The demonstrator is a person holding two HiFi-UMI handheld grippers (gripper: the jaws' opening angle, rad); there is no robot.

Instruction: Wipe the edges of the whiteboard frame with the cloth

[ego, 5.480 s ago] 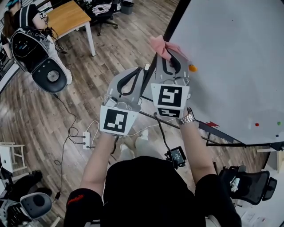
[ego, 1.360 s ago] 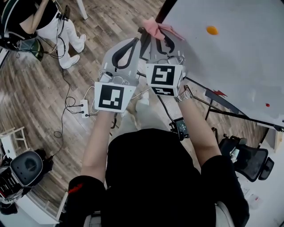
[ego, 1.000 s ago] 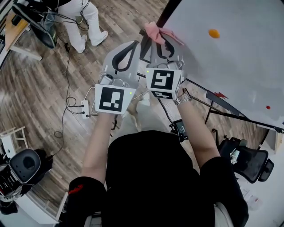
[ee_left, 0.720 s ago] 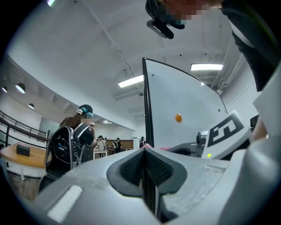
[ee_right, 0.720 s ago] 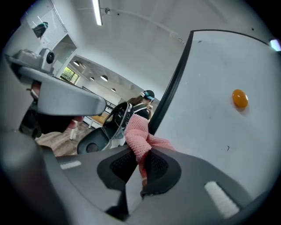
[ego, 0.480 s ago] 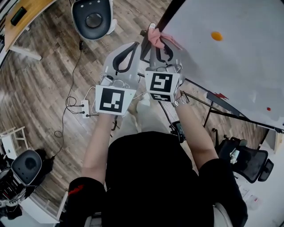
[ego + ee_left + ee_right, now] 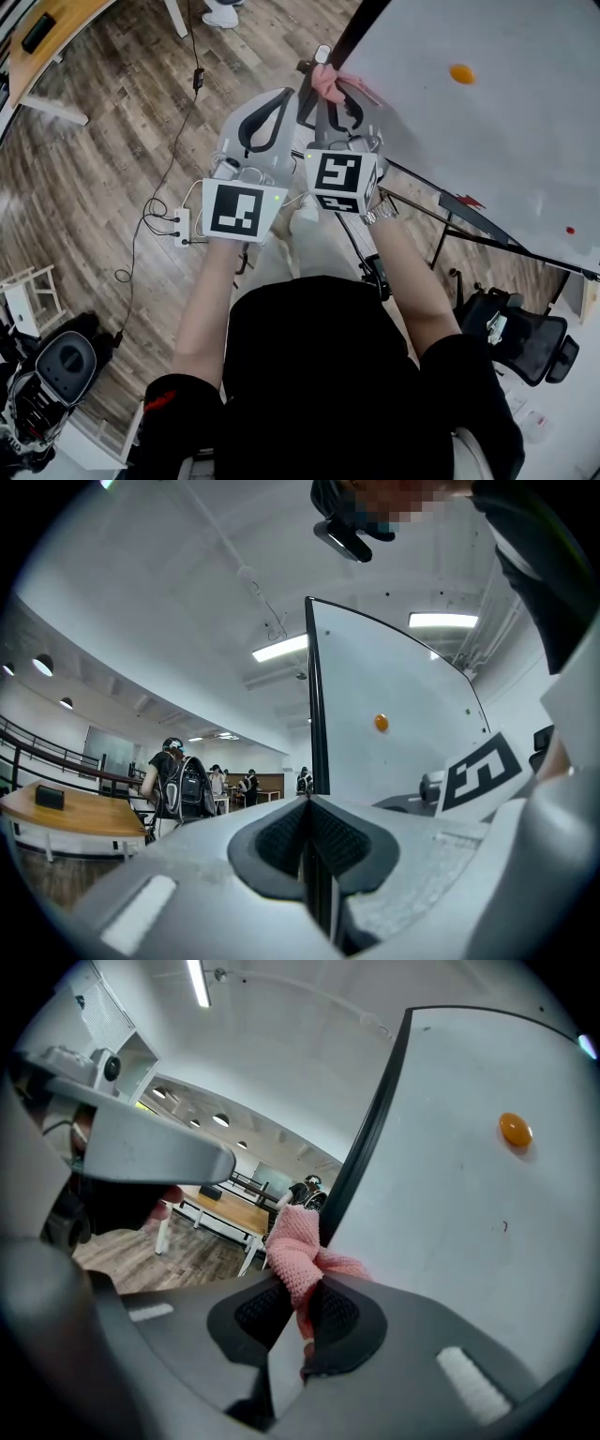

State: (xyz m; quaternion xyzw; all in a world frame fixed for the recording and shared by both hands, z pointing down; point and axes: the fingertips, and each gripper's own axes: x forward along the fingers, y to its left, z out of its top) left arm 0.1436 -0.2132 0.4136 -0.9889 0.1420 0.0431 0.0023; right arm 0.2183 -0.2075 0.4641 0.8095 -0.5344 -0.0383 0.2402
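Note:
The whiteboard (image 7: 487,141) leans at the upper right, and its black frame (image 7: 361,23) runs down toward both grippers. My right gripper (image 7: 330,94) is shut on a pink knitted cloth (image 7: 327,82), which is bunched against the frame's left edge. In the right gripper view the cloth (image 7: 295,1251) sticks up from the right gripper (image 7: 302,1312) beside the frame (image 7: 370,1119). My left gripper (image 7: 298,94) sits just left of it at the same edge. In the left gripper view the frame (image 7: 314,696) runs straight down between the pads of the shut left gripper (image 7: 309,841).
An orange magnet (image 7: 459,73) sticks to the board. The board's stand legs (image 7: 450,206) spread below it, with a black office chair (image 7: 511,342) at lower right. A power strip (image 7: 181,228) and cables lie on the wood floor. People stand far off (image 7: 173,780).
The cloth has slid a little down the frame's edge toward me and sits more bunched on it. Both grippers stay shut. A person and a chair at top left have passed from view.

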